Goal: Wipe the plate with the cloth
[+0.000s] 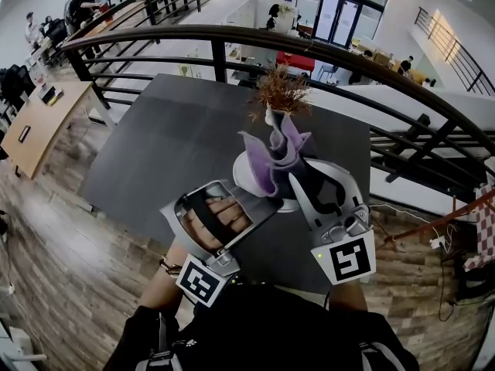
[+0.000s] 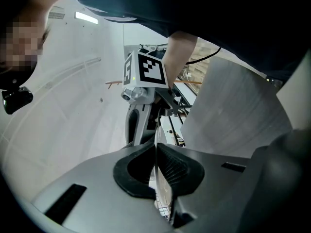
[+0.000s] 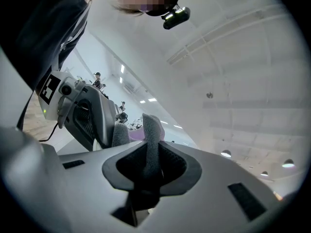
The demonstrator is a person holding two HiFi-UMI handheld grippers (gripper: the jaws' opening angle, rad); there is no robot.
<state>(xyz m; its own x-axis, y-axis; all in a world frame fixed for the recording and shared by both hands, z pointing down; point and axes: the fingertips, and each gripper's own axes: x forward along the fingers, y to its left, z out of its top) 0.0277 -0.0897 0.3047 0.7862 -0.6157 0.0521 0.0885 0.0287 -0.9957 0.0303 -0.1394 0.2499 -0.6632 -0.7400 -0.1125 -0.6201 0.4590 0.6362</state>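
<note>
Light: bright, even daylight from the windows (image 1: 340, 10) at the head view's top
Lamps: small ceiling lights (image 3: 226, 153) glow in the right gripper view
Shadows: soft; dark clothing (image 2: 243, 13) near black in both gripper views
Distortion: strong fisheye, the railing (image 1: 232, 35) bows, corners go dark
Focus: parts close to the lens slightly soft, far background hazy

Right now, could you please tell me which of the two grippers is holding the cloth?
The right gripper: the purple-grey cloth is clamped between its jaws, whereas the left gripper grips the white plate by its rim.
</note>
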